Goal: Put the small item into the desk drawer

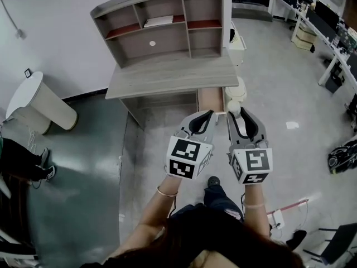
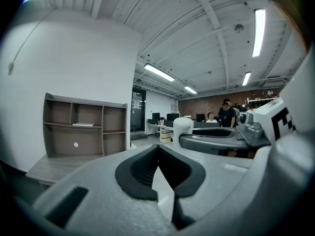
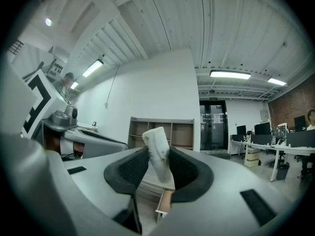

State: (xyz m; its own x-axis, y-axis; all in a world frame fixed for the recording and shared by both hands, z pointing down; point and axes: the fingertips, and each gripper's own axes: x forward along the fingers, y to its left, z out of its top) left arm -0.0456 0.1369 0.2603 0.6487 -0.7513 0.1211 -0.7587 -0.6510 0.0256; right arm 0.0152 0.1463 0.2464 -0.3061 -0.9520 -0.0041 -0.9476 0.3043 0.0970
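Carry step: small white cylindrical item [image 3: 157, 149] clamped in right gripper [image 1: 239, 114], just short of open wooden desk drawer [image 1: 211, 100]; left gripper [image 1: 207, 115] closed, empty. Next: over drawer, release.

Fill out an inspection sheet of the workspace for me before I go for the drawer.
Surface: desk top bare.
Job's things: small white item held in the right gripper; drawer open under the desk's right side.
Clutter: flat white thing on the hutch shelf.
Grippers: left gripper shut, empty; right gripper shut on the item.
Cables: thin cord on the wall.
Surroundings: round white stand left of the desk; office desks at right.
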